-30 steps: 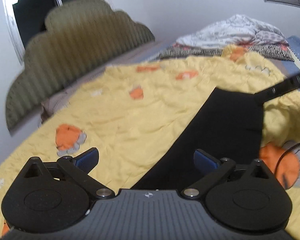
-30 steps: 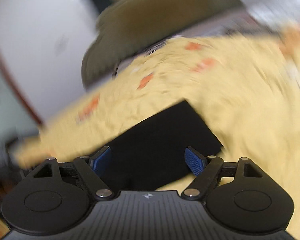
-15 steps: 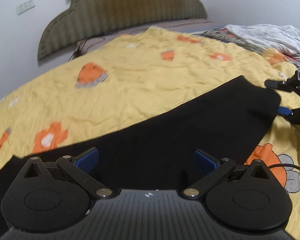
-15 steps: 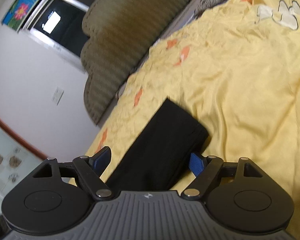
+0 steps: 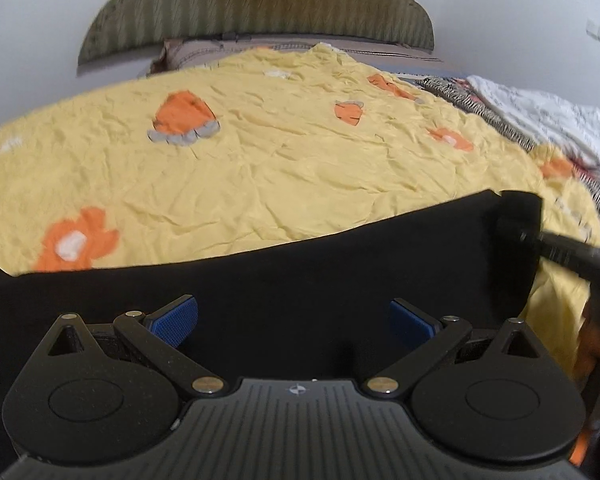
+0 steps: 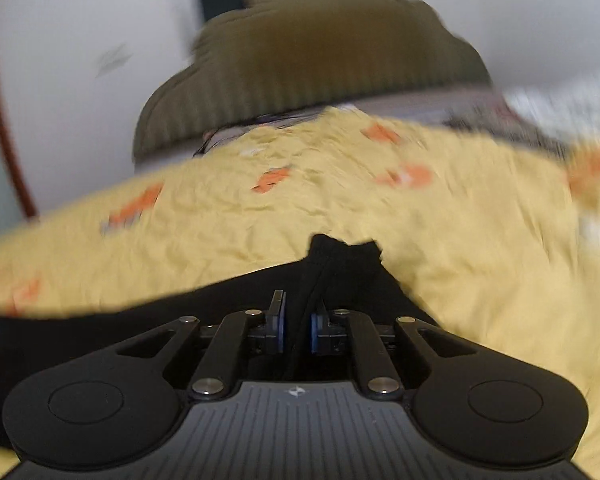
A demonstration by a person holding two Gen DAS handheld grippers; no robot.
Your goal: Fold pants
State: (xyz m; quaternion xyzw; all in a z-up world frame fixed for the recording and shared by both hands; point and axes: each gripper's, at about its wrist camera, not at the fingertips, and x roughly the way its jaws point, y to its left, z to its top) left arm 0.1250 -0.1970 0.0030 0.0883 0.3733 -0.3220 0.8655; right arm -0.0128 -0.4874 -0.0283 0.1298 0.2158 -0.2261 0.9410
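Right gripper [image 6: 296, 328], lower centre of the right wrist view: fingers [image 6: 278, 326] have just been closing from the wide spread of half a second ago and now pinch a bunched fold of the black pants [image 6: 340, 272].

Left gripper [image 5: 294, 320], lower centre of the left wrist view: fingers [image 5: 172, 318] spread wide, holding nothing, the cloth lying beneath and between them, as in the earlier frames.

Pants: a long black band across the lower half of both views, flat on the bed; the far right end, free half a second ago, is now gathered by the right gripper's dark tip at the right edge of the left view.

Bedspread [image 5: 300, 168]: yellow, creased, orange paw prints, filling mid-frame.

Crumpled white bedding [image 5: 548, 120]: upper right.

Headboard [image 5: 256, 4]: olive, ribbed, scalloped, top centre, against a white wall [image 5: 28, 40].
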